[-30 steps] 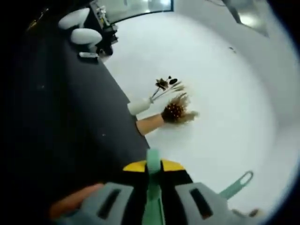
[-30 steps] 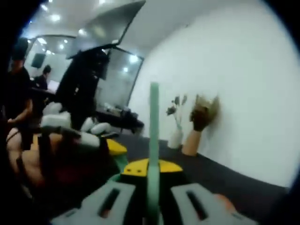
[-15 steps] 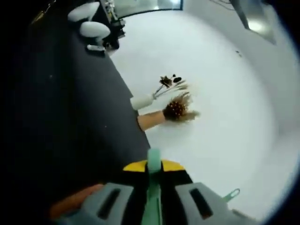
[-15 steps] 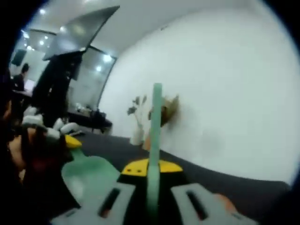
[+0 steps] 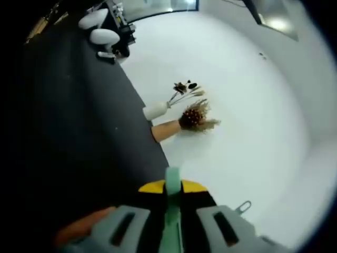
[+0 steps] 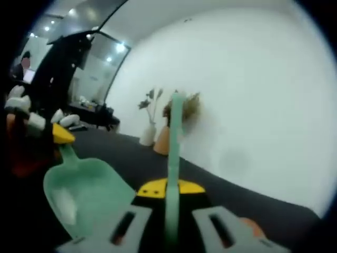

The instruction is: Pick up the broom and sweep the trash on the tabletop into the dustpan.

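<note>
Behind the right tool point(image 6: 169, 221), a blurred dustpan point(image 6: 87, 192)

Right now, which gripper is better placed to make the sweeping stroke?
Right. The right gripper is shut on the green broom handle, while the left gripper holds the green dustpan by its handle.

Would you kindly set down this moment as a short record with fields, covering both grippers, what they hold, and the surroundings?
left gripper: shut on a green handle
right gripper: shut on a green stick that stands up between the jaws
dustpan: green, seen in the right gripper view, held up at the left gripper
tabletop: dark
wall: white
vases: one white, one tan, with dried flowers, at the table's edge by the wall
trash: cannot tell
</note>
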Tool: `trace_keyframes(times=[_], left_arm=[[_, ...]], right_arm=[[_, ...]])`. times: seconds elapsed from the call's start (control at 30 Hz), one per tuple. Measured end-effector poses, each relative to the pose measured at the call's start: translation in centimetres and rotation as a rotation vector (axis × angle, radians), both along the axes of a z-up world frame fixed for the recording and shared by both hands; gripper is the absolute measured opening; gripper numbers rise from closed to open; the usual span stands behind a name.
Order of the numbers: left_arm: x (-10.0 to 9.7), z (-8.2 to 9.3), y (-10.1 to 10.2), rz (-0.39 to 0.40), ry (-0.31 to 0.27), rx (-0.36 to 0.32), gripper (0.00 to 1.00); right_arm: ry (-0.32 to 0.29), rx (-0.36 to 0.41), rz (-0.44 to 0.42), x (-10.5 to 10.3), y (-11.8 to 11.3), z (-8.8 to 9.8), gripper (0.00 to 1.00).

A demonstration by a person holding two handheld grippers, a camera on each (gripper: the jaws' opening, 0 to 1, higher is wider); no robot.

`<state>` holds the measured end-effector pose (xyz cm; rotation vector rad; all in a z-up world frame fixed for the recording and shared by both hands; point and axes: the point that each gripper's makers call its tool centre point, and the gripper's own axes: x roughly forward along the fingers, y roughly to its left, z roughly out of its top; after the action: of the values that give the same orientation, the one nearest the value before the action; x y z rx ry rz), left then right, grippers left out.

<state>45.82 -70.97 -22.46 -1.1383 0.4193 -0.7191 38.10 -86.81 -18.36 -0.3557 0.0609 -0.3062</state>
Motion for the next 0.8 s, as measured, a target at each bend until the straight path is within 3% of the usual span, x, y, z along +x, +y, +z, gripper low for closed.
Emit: trace_keyframes(times=[0.07, 0.13, 0.23, 0.33, 0.43, 0.53, 0.6, 0.73, 0.8], left_arm=[[0.1, 0.0, -0.1, 0.002, -0.003, 0.003, 0.1], [0.1, 0.0, -0.1, 0.001, -0.004, 0.001, 0.1], [0.1, 0.0, 0.0, -0.002, -0.001, -0.005, 0.1], [0.1, 0.0, 0.0, 0.0, -0.005, -0.004, 0.1], [0.1, 0.0, 0.0, 0.003, -0.005, -0.004, 0.1], [0.1, 0.0, 0.1, 0.008, -0.008, -0.003, 0.1], [0.1, 0.0, 0.1, 0.006, -0.004, -0.007, 0.1], [0.2, 0.0, 0.1, 0.005, -0.006, -0.009, 0.1], [0.2, 0.0, 0.1, 0.005, -0.008, -0.008, 0.1]], right_arm=[[-0.046, 0.045, 0.076, 0.5, 1.9, 0.8, 0.05], [-0.08, 0.034, 0.091, 0.4, 2.7, 1.8, 0.05], [-0.066, -0.025, 0.047, 0.2, 2.3, 1.8, 0.05], [-0.002, -0.041, -0.054, 0.0, 0.6, 0.7, 0.05], [0.011, -0.016, -0.045, 0.4, 1.1, 0.1, 0.05], [0.008, 0.006, 0.005, 1.2, 3.3, -0.4, 0.05], [-0.053, 0.014, 0.084, 1.5, 5.5, 0.6, 0.05], [-0.151, 0.024, 0.146, 0.9, 7.4, 2.9, 0.05], [-0.142, 0.014, 0.137, 0.7, 7.2, 3.1, 0.05]])
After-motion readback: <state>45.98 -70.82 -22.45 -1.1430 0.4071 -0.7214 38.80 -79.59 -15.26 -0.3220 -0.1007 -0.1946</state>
